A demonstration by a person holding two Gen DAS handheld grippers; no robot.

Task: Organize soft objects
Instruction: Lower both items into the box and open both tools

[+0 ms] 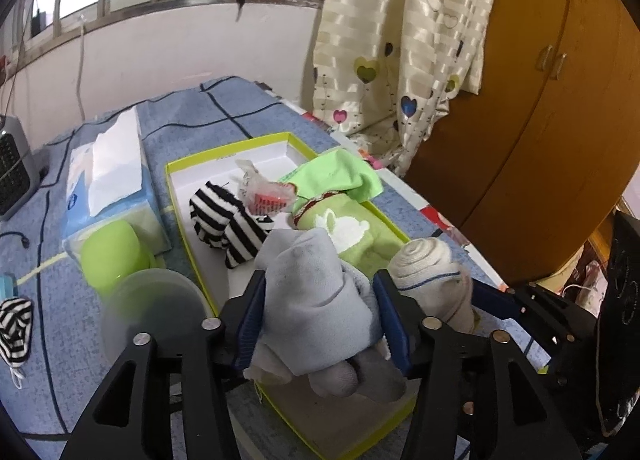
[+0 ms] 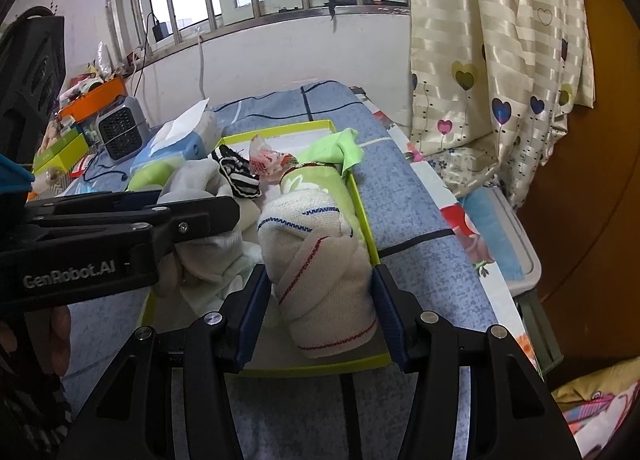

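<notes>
Inside the lime-rimmed box [image 1: 180, 195], near its front end, the left gripper [image 1: 320, 324] had a bundled grey sock [image 1: 316, 284] between its jaws, pads touching it. Just beside, the right gripper [image 2: 320, 314] clamped a rolled white sock [image 2: 324, 260].

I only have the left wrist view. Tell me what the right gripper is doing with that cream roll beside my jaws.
Observer: The right gripper has the cream rolled sock between its pads, and both pads appear to touch it.
Operator: Give me where that roll sits.
Observer: It is inside the green-rimmed box, at the near right corner, against the right wall.
</notes>
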